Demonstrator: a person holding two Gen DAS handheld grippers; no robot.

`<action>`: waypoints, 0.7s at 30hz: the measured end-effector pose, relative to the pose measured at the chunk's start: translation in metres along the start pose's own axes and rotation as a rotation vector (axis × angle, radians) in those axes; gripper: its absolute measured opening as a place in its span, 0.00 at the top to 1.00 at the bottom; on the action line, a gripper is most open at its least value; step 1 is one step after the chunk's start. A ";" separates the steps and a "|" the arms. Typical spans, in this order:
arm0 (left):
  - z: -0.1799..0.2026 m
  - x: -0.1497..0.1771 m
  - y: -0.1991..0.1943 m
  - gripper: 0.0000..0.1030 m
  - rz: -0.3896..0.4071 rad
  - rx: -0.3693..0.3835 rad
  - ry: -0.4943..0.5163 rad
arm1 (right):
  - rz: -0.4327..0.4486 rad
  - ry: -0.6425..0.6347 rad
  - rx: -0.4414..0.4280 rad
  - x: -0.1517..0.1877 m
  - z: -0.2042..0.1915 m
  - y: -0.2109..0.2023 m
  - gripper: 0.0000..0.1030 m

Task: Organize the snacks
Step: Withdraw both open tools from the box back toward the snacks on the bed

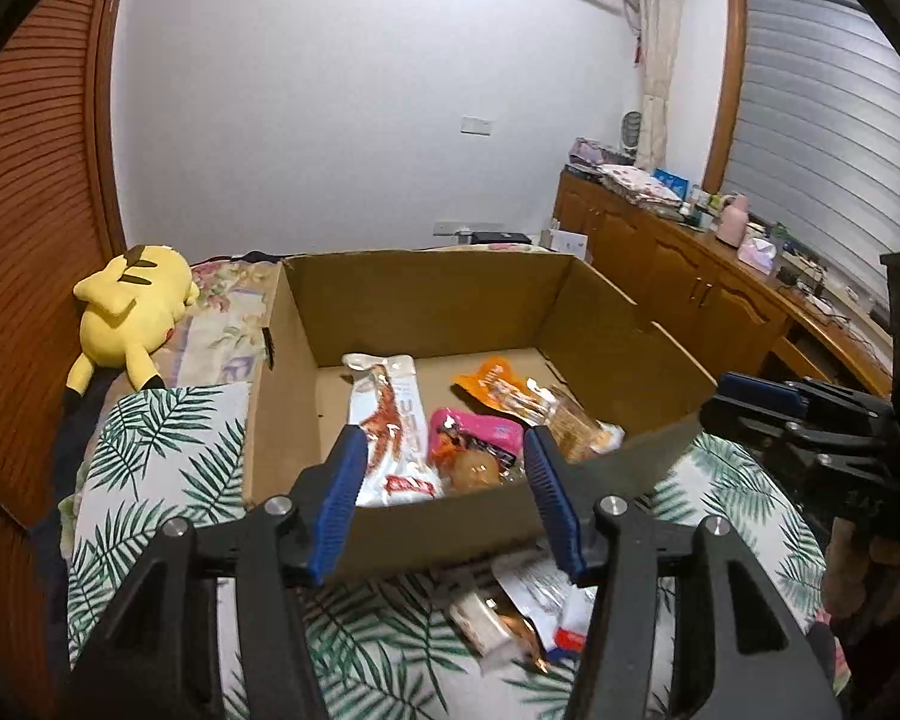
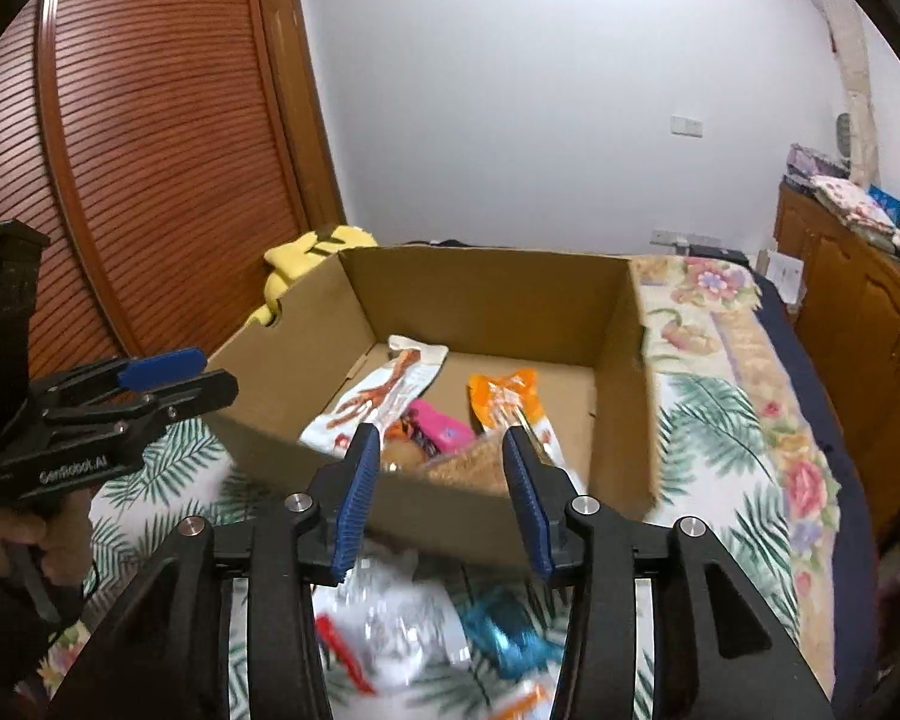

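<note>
left tool [image 1: 444,480] spread, empty | right tool [image 2: 441,480] spread, empty | loose packets [image 2: 414,618] at 6 o'clock of box [image 2: 450,510], on bed | risk: crinkly wrap slipping free, snagging box rim

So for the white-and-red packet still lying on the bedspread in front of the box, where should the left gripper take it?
Judging by its pose, the white-and-red packet lies flat on the bedspread, just below the open left gripper. Coming from above and pinching its raised crinkled upper edge looks best, since the cardboard box wall blocks the far side and another small wrapped snack crowds its left.
</note>
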State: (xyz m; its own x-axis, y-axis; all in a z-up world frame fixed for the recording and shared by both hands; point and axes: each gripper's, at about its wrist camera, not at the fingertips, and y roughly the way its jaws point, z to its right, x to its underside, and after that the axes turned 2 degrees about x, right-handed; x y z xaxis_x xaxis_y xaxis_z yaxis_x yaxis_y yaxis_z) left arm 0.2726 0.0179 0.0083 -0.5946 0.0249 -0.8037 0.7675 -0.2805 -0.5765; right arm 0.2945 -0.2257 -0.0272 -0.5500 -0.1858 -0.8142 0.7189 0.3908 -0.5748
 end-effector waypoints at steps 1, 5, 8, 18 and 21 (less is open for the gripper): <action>0.003 0.002 -0.004 0.47 0.002 0.004 0.005 | 0.004 0.008 0.005 0.006 0.003 -0.009 0.56; 0.014 0.014 -0.016 0.46 0.002 0.016 0.027 | -0.021 0.026 0.049 0.033 0.013 -0.027 0.52; 0.021 0.021 -0.017 0.46 -0.012 0.028 0.036 | -0.053 0.028 0.098 0.055 0.020 -0.031 0.50; 0.041 0.060 -0.008 0.45 -0.098 0.066 0.051 | -0.183 0.064 0.104 0.114 0.044 -0.012 0.46; 0.044 0.069 -0.003 0.45 -0.124 0.070 0.045 | -0.210 0.067 0.077 0.121 0.047 -0.005 0.46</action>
State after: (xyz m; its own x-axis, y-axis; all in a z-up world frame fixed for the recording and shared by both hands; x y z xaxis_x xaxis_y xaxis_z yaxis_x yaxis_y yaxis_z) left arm 0.2181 -0.0221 -0.0389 -0.6710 0.1057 -0.7339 0.6695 -0.3392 -0.6609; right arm 0.2442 -0.2921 -0.1266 -0.7162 -0.1948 -0.6701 0.6143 0.2797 -0.7379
